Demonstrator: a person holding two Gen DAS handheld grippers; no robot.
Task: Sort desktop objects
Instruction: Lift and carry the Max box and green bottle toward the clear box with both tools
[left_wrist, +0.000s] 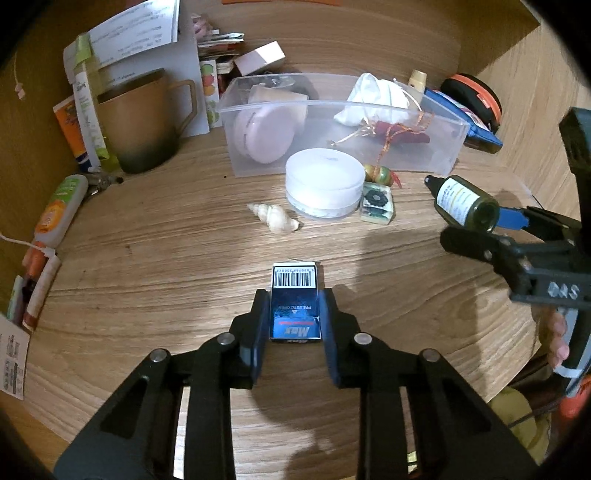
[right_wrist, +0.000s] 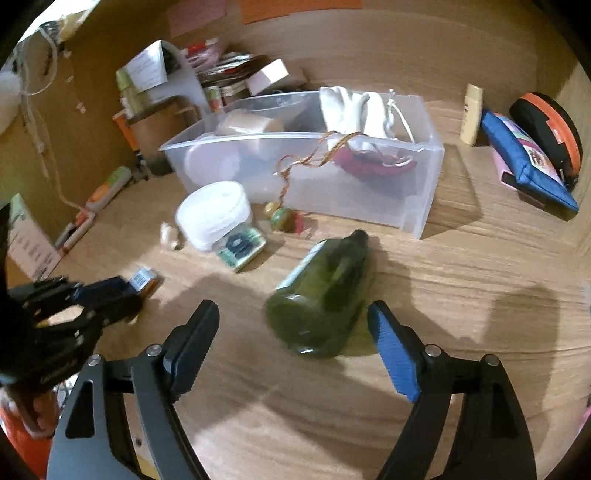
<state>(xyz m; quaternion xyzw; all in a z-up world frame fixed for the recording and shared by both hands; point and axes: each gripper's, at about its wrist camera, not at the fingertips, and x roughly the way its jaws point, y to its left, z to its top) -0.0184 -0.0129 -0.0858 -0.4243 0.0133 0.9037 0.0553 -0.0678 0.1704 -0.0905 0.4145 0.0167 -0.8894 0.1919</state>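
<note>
My left gripper (left_wrist: 294, 314) is shut on a small blue box with a barcode (left_wrist: 294, 301), low over the wooden desk; the box also shows in the right wrist view (right_wrist: 142, 278). My right gripper (right_wrist: 293, 325) is open, its fingers on either side of the base of a dark green bottle (right_wrist: 321, 295) that lies on its side on the desk; the bottle also shows in the left wrist view (left_wrist: 463, 201). A clear plastic bin (left_wrist: 424, 155) holds a pink round case, a white cloth and a red item.
A white round container (left_wrist: 323, 182), a seashell (left_wrist: 275, 218), a small patterned tile (left_wrist: 376, 203) and beads lie before the bin. A brown mug (left_wrist: 144, 122), tubes and papers stand at left. A blue pouch (right_wrist: 524, 162) and an orange-rimmed case (right_wrist: 550, 133) lie at right.
</note>
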